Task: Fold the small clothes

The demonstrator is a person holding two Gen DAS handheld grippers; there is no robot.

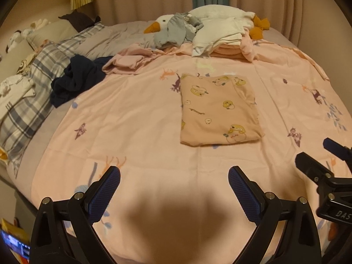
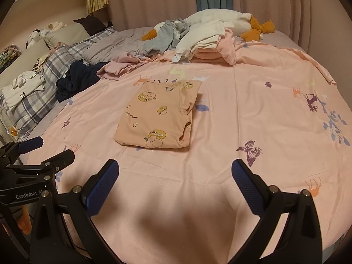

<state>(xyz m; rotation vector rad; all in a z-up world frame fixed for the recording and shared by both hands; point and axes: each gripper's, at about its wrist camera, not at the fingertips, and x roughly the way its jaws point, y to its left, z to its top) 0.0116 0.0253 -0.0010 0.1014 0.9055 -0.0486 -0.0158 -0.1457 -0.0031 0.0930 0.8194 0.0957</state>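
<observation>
A small peach garment with yellow cartoon prints (image 1: 220, 110) lies folded into a flat rectangle on the pink bedsheet (image 1: 132, 132); it also shows in the right wrist view (image 2: 157, 115). My left gripper (image 1: 174, 177) is open and empty, hovering above the sheet in front of the garment. My right gripper (image 2: 175, 171) is open and empty, also short of the garment. Each gripper shows at the edge of the other's view: the right one (image 1: 316, 154) and the left one (image 2: 52, 149).
A pile of unfolded clothes, grey (image 1: 173, 33), white (image 1: 220, 33) and pink (image 1: 129, 60), lies at the far side on a goose plush (image 1: 162, 23). A dark navy garment (image 1: 77, 79) lies at left by a plaid pillow (image 1: 28, 101). Curtains hang behind the bed.
</observation>
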